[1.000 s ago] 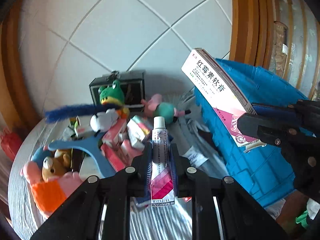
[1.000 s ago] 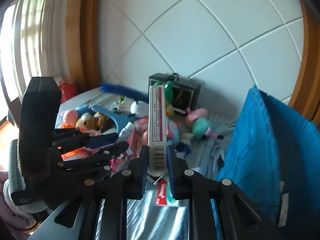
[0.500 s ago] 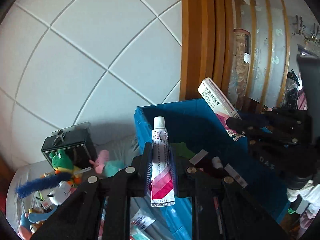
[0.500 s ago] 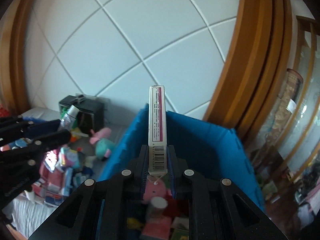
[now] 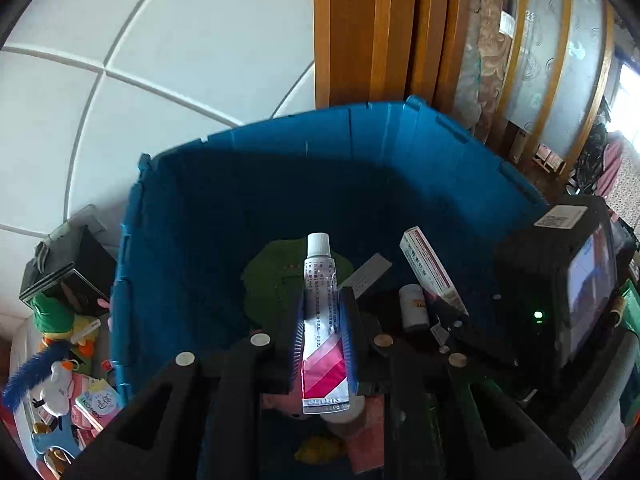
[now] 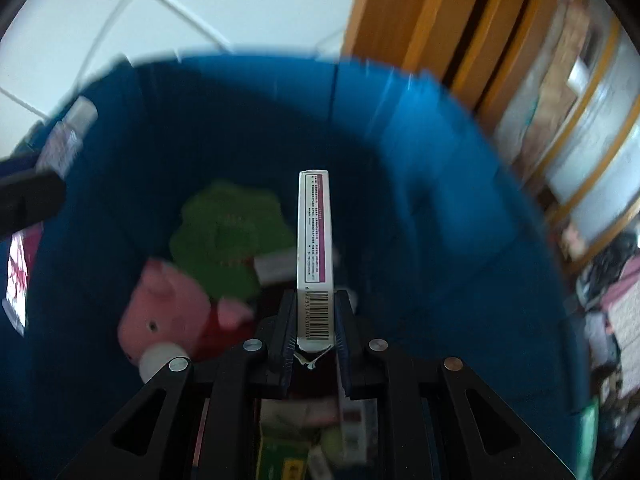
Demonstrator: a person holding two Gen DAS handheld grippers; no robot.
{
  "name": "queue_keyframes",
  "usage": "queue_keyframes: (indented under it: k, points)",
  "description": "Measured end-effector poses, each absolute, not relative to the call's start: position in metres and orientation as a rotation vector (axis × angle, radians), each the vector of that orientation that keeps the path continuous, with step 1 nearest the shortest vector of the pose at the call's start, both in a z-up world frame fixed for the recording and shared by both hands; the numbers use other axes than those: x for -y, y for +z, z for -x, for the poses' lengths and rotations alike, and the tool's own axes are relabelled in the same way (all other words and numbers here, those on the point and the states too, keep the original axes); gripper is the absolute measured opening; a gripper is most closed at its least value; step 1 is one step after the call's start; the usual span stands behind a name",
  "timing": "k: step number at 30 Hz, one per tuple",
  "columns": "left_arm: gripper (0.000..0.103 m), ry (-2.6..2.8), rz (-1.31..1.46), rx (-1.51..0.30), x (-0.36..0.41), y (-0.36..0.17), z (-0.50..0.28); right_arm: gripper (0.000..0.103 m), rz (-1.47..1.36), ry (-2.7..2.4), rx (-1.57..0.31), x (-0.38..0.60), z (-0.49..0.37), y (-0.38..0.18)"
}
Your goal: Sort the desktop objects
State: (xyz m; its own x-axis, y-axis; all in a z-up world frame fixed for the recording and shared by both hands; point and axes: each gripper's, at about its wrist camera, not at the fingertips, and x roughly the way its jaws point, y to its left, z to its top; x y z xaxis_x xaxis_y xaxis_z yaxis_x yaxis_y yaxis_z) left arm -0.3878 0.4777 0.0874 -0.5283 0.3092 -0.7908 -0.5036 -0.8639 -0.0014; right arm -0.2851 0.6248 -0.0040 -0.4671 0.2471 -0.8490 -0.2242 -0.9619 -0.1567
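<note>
With the left tool (image 5: 323, 334) pinching the ointment tube (image 5: 321, 312) and the right tool (image 6: 314, 320) pinching the medicine box (image 6: 314, 248) over the blue bin (image 5: 360, 184), part each low so both drop inside

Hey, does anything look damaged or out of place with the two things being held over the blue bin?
One thing: the medicine box in the right gripper has its bottom flap torn or popped open, hanging below the fingers. The ointment tube in the left gripper looks intact, above the blue bin.

Both wrist cams look down, close, into same blue bin (image 5: 168, 240).
</note>
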Motion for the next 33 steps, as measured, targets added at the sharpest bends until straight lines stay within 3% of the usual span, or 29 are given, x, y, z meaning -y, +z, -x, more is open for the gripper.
queue_keyframes:
  k: [5,18,19,20,21,23,25,26,27,29,33]
  points:
    - [0.017,2.299,1.352,-0.388,-0.488,0.038,0.401,0.018,1.598,2.381,-0.025,-0.634,0.29,-0.034]
    - [0.02,2.291,1.446,-0.468,-0.484,0.022,0.402,0.018,1.644,2.375,-0.026,-0.637,0.293,-0.041]
    - [0.024,2.295,1.443,-0.474,-0.486,0.022,0.401,0.018,1.643,2.374,-0.026,-0.637,0.294,-0.041]
    - [0.037,2.299,1.435,-0.474,-0.486,0.023,0.402,0.018,1.643,2.371,-0.025,-0.637,0.294,-0.041]
    - [0.058,2.301,1.425,-0.471,-0.486,0.024,0.401,0.018,1.642,2.369,-0.025,-0.637,0.294,-0.041]
    - [0.08,2.311,1.405,-0.47,-0.485,0.025,0.402,0.019,1.639,2.366,-0.023,-0.638,0.294,-0.041]
    - [0.081,2.323,1.39,-0.485,-0.485,0.027,0.4,0.025,1.637,2.359,-0.019,-0.638,0.296,-0.042]
    - [0.081,2.325,1.393,-0.492,-0.486,0.026,0.401,0.04,1.636,2.352,-0.022,-0.639,0.296,-0.043]
    - [0.081,2.324,1.399,-0.498,-0.486,0.025,0.402,0.069,1.637,2.344,-0.027,-0.641,0.296,-0.043]
    - [0.081,2.324,1.408,-0.507,-0.486,0.025,0.403,0.102,1.641,2.323,-0.021,-0.643,0.297,-0.045]
    - [0.081,2.329,1.406,-0.518,-0.485,0.024,0.403,0.103,1.651,2.35,-0.038,-0.643,0.299,-0.046]
